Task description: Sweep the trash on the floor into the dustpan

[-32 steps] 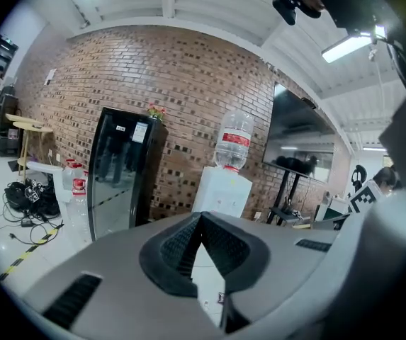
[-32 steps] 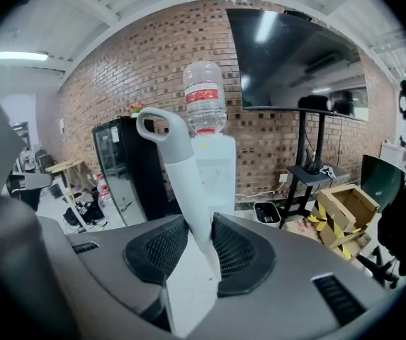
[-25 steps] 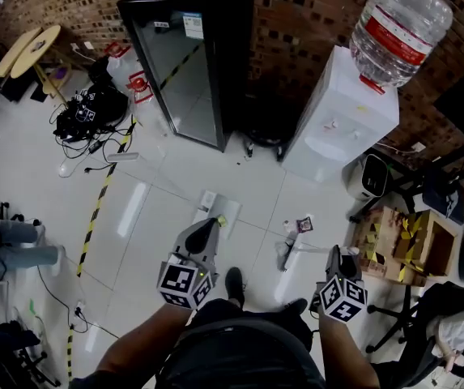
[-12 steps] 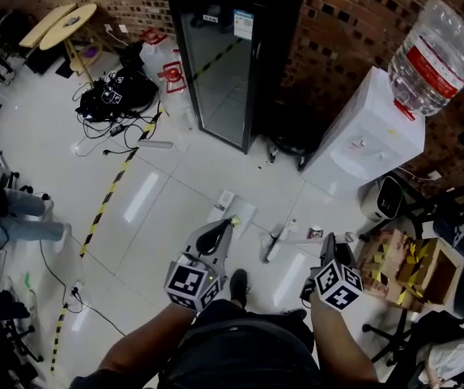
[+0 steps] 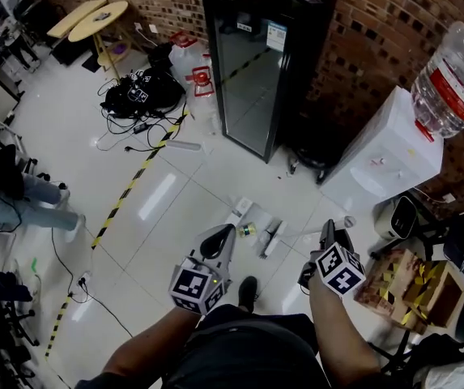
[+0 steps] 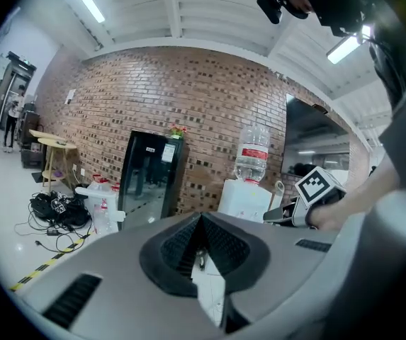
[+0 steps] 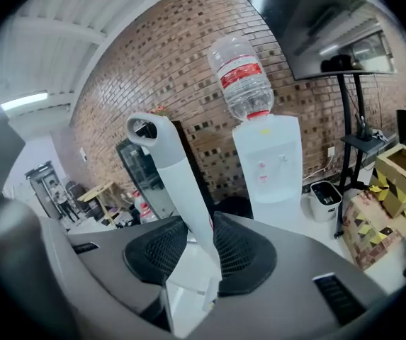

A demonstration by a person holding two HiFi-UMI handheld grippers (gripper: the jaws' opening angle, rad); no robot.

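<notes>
While the dustpan [image 5: 239, 210] lies flat on the floor [image 5: 167, 217], its contents cannot be made out; trash [image 5: 248, 230] sits just beside it. Right tool [image 5: 327, 228]: pinching the white broom [image 5: 270, 238] handle. Left tool [image 5: 229, 231]: pressed together, nothing between. Change: broom head nearer the trash than half a second ago.

Head view downward; others toward dispenser [image 5: 381, 164]

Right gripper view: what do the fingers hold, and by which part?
A long white plastic handle, held on its shaft, below the holed end.
</notes>
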